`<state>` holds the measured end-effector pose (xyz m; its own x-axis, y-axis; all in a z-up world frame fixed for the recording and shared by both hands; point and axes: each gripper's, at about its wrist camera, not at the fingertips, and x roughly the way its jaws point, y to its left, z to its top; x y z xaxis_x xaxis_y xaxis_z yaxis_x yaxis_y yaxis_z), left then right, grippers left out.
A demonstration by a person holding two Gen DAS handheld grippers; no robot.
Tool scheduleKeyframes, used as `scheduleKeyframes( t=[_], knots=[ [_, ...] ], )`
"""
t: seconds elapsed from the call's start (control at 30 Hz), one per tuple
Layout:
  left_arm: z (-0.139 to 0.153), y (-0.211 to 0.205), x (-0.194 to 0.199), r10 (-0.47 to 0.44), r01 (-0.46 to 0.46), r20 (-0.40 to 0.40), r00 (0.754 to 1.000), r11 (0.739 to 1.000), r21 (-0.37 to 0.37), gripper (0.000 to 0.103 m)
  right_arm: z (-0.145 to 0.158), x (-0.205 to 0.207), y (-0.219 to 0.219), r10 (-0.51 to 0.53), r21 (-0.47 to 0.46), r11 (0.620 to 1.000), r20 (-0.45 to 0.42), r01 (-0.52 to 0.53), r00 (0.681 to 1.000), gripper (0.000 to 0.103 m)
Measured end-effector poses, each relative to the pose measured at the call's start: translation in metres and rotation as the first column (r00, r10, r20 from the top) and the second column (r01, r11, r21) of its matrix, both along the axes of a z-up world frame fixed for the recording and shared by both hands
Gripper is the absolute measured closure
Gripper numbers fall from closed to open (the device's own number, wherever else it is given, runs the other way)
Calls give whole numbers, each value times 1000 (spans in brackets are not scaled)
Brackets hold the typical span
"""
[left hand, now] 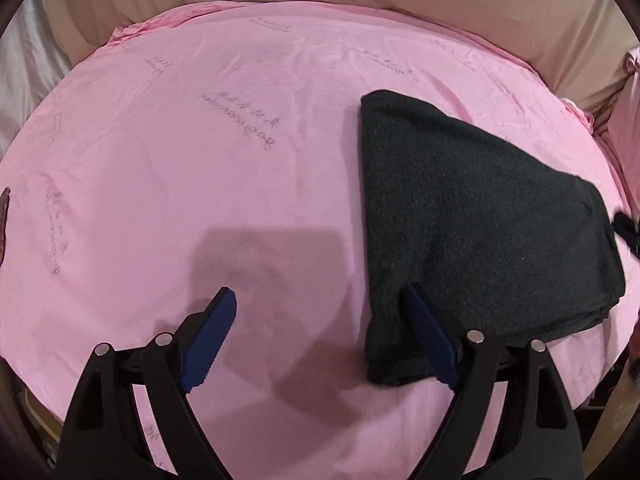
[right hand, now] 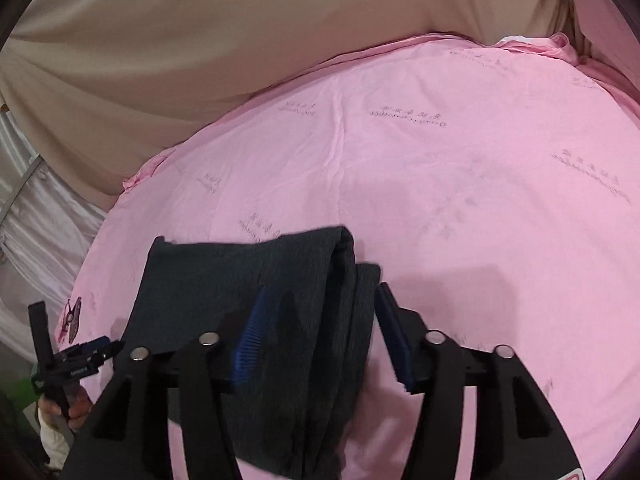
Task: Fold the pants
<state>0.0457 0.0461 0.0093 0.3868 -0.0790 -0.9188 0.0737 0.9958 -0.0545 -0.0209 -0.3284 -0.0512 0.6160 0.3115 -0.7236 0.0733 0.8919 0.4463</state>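
While spread wide, both grippers tilt down over folded pants.

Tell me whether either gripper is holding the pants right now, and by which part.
Neither is. The left gripper stands open beside the folded pants. The right gripper straddles their stacked edge, jaws apart, pads not pressing.

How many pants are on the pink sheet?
1: the dark folded pants lie on the pink sheet, right of the left gripper and between the right gripper's open fingers.
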Motion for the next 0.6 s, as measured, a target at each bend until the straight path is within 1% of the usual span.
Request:
scheduleKeyframes(
  t=[0.03,0.07,0.1,0.13,0.2,0.23,0.3,0.33,0.37,0.4,0.43,0.47,0.5,0.53,0.6],
  knots=[
    [5,4,-2,12,-12,3,1000,1000,-25,19,-5,-11,-3,-3,25,1000,-22,4,1000,43],
    [8,7,-1,22,-22,-2,1000,998,-53,19,-10,-20,-6,-14,54,998,-41,16,999,37],
    [10,9,0,30,-31,-6,1000,995,-92,16,-16,-25,-8,-20,80,996,-56,24,998,35],
    [11,11,1,31,-34,-18,999,989,-147,13,-23,-30,-11,-18,119,993,-78,27,997,34],
    [6,7,5,28,-38,-51,998,976,-213,13,-34,-36,-12,-2,202,979,-101,23,995,34],
    [0,2,8,11,-32,-81,997,966,-258,13,-38,-36,-11,7,222,975,-105,17,994,34],
    [-11,-9,11,-11,-28,-124,992,952,-305,12,-43,-34,-7,22,245,969,-114,7,993,33],
    [-10,-15,11,-5,-24,-98,995,956,-291,11,-45,-33,-2,38,258,966,-113,-7,993,33],
    [-10,-19,12,-13,-11,-84,996,960,-279,13,-49,-31,4,64,281,959,-104,-32,992,33],
    [-11,-23,13,-23,1,-80,997,964,-267,18,-53,-28,8,70,289,957,-100,-38,992,36],
    [-10,-26,12,-22,8,-56,998,968,-251,46,-54,-24,14,71,278,960,-90,-44,993,40],
    [-10,-28,14,-38,21,-58,998,964,-265,55,-53,-20,19,83,259,964,-87,-58,993,63],
    [-9,-29,16,-40,19,-68,997,957,-290,70,-51,-17,22,90,245,967,-94,-64,992,67],
    [-5,-29,15,-40,18,-67,997,953,-302,89,-42,-16,26,97,224,972,-75,-78,992,69],
    [8,-27,12,-40,26,-44,998,959,-284,92,-18,-20,31,117,188,976,-18,-112,993,72]
  ],
)
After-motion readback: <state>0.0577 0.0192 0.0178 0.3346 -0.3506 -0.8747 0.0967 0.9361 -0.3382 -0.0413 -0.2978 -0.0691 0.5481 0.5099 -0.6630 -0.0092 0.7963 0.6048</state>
